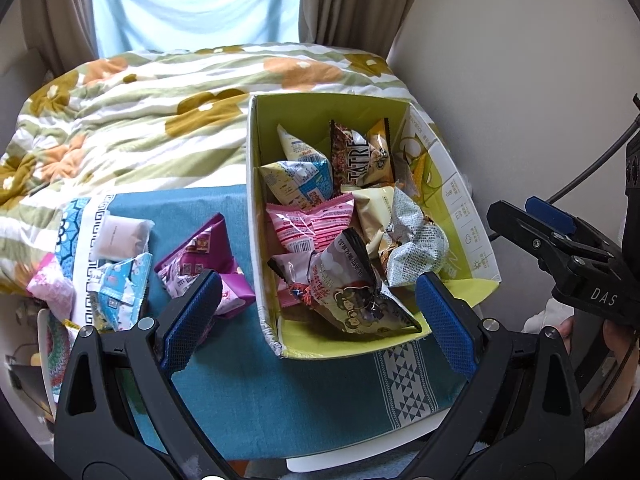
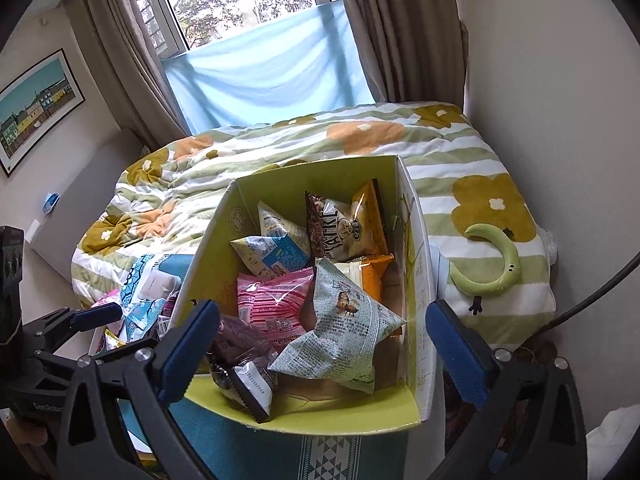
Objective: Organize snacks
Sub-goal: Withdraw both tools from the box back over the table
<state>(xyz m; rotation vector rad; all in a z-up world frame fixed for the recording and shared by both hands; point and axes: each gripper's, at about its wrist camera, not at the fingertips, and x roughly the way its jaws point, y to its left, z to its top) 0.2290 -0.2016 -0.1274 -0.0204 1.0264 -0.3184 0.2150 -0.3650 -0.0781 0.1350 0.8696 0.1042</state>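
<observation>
An open carton (image 1: 328,110) (image 2: 312,176) with a yellow-green inside stands on a teal cloth (image 1: 280,392) and holds several snack packets: a pink one (image 1: 308,224) (image 2: 272,304), a grey-green printed one (image 1: 416,244) (image 2: 344,332), a dark cartoon one (image 1: 352,292). Loose on the cloth to its left lie a purple packet (image 1: 200,256), a white packet (image 1: 120,236) and a blue packet (image 1: 120,292). My left gripper (image 1: 319,278) hangs open over the carton's near left corner, holding nothing. My right gripper (image 2: 322,308) is open above the carton's near end, clear of the grey-green packet below it.
A bed with a flowered quilt (image 1: 140,120) lies just behind the table. A wall stands close on the right. A green crescent plush (image 2: 496,264) rests on the bed. A patterned plate (image 1: 48,352) sits at the table's left edge, with a pink packet (image 1: 48,288) beside it.
</observation>
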